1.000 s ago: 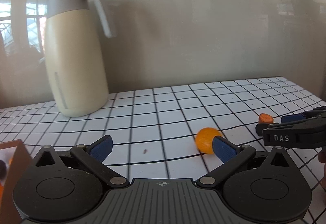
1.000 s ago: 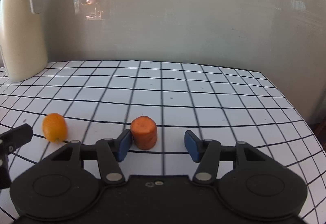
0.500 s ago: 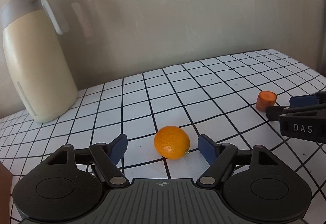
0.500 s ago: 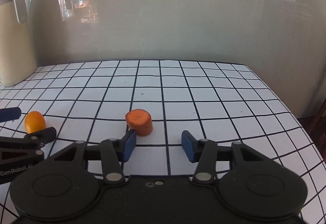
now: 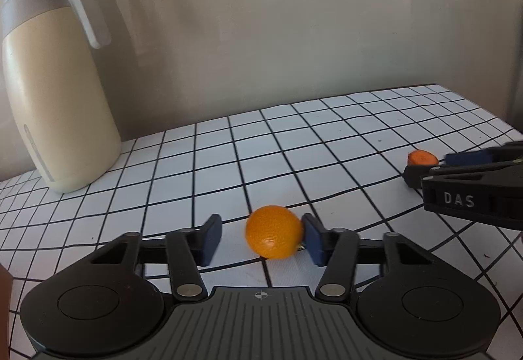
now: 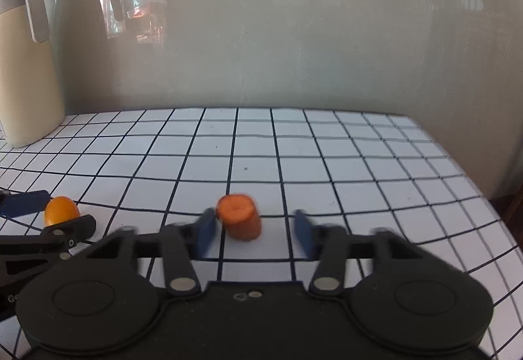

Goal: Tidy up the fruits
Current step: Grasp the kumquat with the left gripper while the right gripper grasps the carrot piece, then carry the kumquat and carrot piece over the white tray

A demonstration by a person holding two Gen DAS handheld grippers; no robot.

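Left gripper (image 5: 261,240), jaws closing around the orange (image 5: 273,235) on the checked table (image 5: 327,137): right pad touching it, left pad just apart. Right gripper (image 6: 254,229), pads blurred, jaws closing around the carrot piece (image 6: 240,216): left pad against it, right pad apart.

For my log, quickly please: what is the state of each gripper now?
Left gripper: jaws closing, round orange fruit between them, not yet clamped.
Right gripper: jaws closing, cut orange carrot piece between them, not yet clamped.
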